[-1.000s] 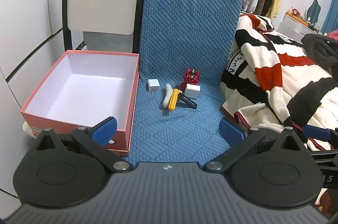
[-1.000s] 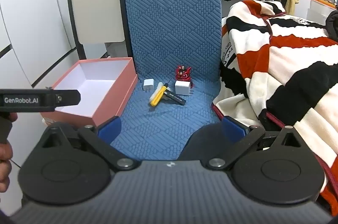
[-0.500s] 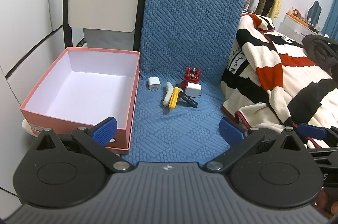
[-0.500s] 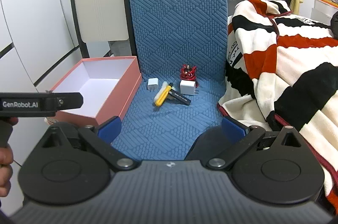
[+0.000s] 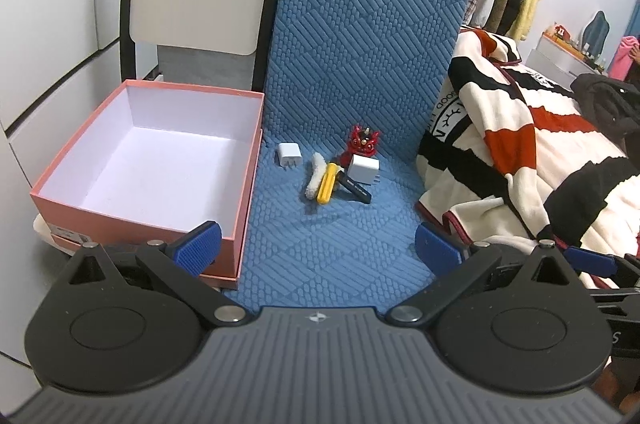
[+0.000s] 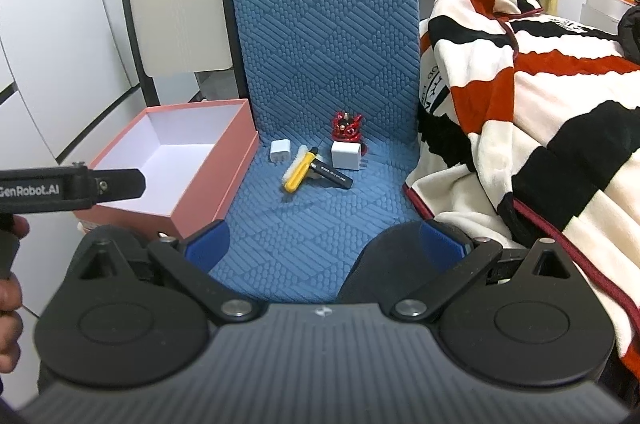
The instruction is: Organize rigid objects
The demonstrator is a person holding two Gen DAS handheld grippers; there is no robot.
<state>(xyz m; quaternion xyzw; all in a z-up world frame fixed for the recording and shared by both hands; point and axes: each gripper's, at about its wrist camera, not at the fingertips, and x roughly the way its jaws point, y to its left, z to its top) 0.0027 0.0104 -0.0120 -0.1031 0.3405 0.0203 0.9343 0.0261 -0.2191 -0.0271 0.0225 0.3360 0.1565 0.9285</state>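
Both grippers, left (image 5: 318, 248) and right (image 6: 326, 244), hover with jaws spread wide, grasping nothing. On the blue seat (image 5: 332, 244), right of the pink box (image 5: 248, 183), lie a small charger (image 5: 289, 155), brush (image 5: 314, 175), yellow tool (image 5: 326, 181), black stick (image 5: 356, 189) and white cube (image 5: 364, 169). The cube partly hides a red figurine (image 5: 364, 137); the stick's print is unreadable.

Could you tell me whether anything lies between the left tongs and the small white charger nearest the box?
Nothing visible does: the open left tongs face bare blue cushion up to the small white charger. The pink box stands beside it, open-topped.
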